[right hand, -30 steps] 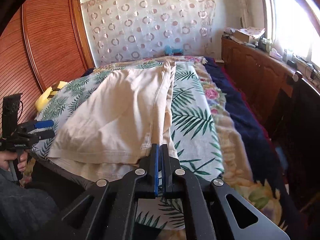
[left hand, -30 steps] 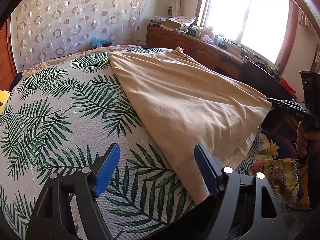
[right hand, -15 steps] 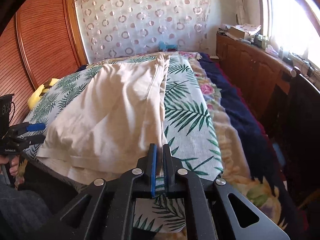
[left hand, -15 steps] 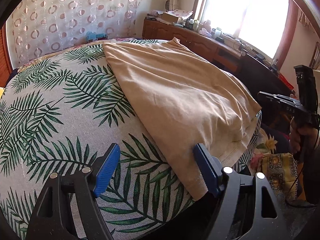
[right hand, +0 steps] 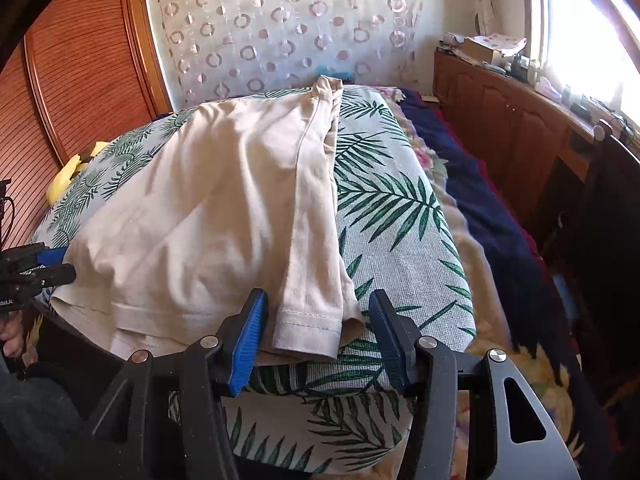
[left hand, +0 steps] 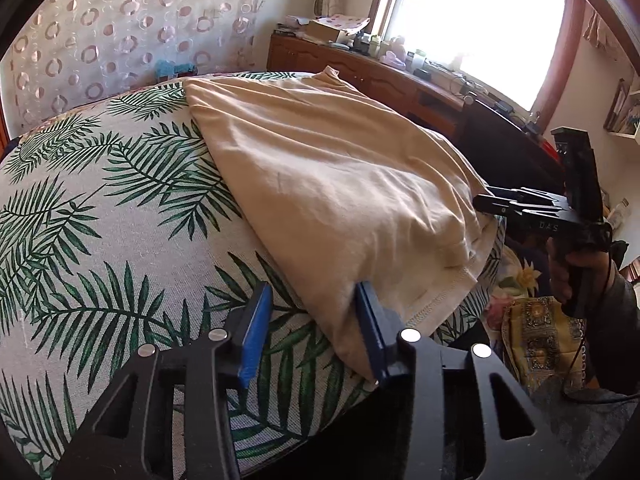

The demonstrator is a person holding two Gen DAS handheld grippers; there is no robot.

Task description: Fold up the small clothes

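Note:
A beige shirt [left hand: 340, 184] lies folded lengthwise on the palm-leaf bed cover [left hand: 100, 220]. My left gripper [left hand: 312, 332] straddles its near hem corner. Its jaws are closing: the right pad touches the cloth edge and the left pad stands clear. In the right wrist view the same shirt [right hand: 208, 216] has its sleeve cuff [right hand: 308, 332] lying between the pads of my right gripper [right hand: 316, 336]. Those jaws are opening and do not press on the cuff. Each gripper also shows in the other's view: the right gripper [left hand: 486, 200] at the shirt's far corner, the left gripper [right hand: 64, 265] at the left edge.
A wooden dresser [right hand: 512, 120] cluttered with small items runs under the bright window on the right. A dark blue blanket [right hand: 480, 200] lies between it and the leaf cover [right hand: 392, 208]. A wooden wardrobe [right hand: 80, 60] and a yellow plush toy [right hand: 64, 176] are on the left.
My right gripper's jaws went from shut to wide apart and sank toward the sleeve cuff. The left gripper's jaws narrowed around the shirt's near corner.

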